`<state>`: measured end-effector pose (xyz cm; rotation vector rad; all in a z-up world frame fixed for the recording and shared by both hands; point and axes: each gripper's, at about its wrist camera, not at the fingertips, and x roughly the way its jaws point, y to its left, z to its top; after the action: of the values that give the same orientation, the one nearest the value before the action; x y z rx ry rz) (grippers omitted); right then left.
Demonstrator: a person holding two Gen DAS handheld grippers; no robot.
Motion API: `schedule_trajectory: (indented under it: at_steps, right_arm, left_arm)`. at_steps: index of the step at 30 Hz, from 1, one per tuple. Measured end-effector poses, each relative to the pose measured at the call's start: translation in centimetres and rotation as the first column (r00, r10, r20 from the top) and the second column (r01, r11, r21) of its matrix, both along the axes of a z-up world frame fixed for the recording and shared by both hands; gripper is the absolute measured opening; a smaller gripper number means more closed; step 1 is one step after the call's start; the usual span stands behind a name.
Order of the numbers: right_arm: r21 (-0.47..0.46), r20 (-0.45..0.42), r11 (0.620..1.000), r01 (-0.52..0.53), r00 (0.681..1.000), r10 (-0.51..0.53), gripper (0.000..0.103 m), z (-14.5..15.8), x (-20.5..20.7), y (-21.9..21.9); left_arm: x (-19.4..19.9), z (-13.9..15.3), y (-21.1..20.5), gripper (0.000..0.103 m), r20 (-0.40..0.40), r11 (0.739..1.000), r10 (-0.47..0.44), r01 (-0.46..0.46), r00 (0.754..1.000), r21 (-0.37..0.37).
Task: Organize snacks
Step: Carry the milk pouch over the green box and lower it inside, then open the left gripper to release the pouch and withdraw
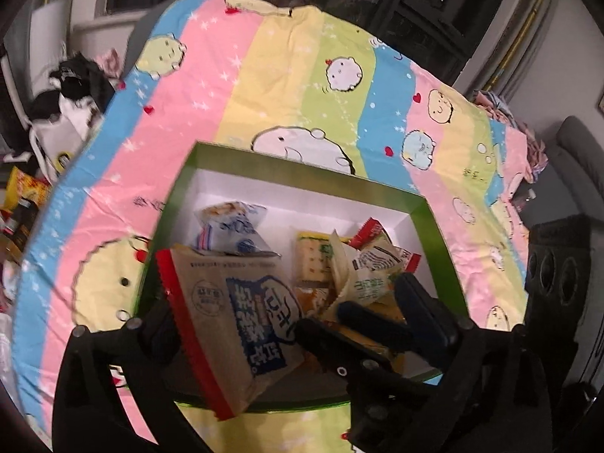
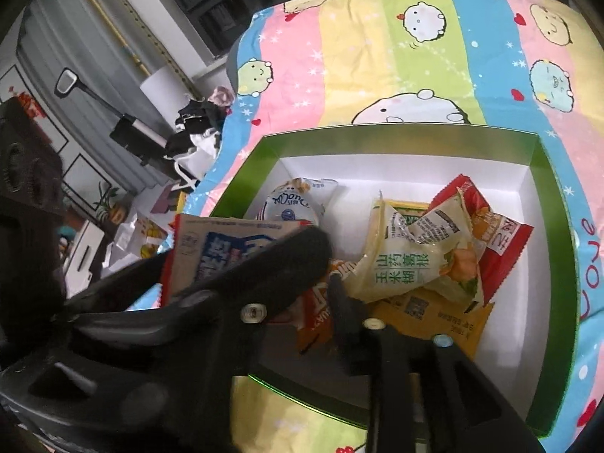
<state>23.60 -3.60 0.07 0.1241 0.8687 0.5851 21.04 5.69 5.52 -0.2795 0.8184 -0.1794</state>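
Kraft-brown snack packet with red serrated edges [image 1: 230,324] is pinched in left tongs [image 1: 241,324] above green box's [image 1: 302,162] lower-left corner; right tongs [image 2: 328,264] look slightly spread, empty; lower flat before releasing.

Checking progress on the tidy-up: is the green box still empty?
No, the green box already holds several snack packets, including a pale yellow-green packet and a blue-and-white packet.

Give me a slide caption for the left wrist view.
Left tool lowers tan snack packet into green box of snacks.
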Motion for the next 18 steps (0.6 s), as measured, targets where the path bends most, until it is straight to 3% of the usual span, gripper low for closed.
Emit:
schedule_trajectory:
  at_steps: [4,7,11,15,18]
  right_arm:
    - [-0.023,0.019,1.000,0.021,1.000,-0.020,0.061,0.8,-0.6,-0.5]
    - [-0.051,0.050,0.998,0.037,0.998,-0.034,0.069,1.6,-1.4,-1.1]
    - [-0.082,0.099,0.994,0.067,0.993,-0.059,0.073,3.0,-2.6,-2.1]
    - [-0.115,0.154,0.987,0.112,0.984,-0.094,0.085,4.6,-4.0,-3.3]
    - [-0.140,0.200,0.980,0.140,0.974,-0.110,0.086,5.8,-5.2,-4.2]
  left_arm:
    - [-0.8,1.0,0.2,0.102,0.026,0.999,0.021,-0.022,0.999,0.044]
    - [-1.7,1.9,0.2,0.102,0.040,0.997,0.029,-0.031,0.999,0.068]
    - [-3.1,3.2,0.1,0.102,0.062,0.994,0.038,-0.044,0.997,0.100]
    - [-4.7,4.7,0.0,0.102,0.082,0.991,0.054,-0.064,0.995,0.120]
    - [-5.9,5.7,-0.1,0.102,0.088,0.987,0.070,-0.082,0.994,0.135]
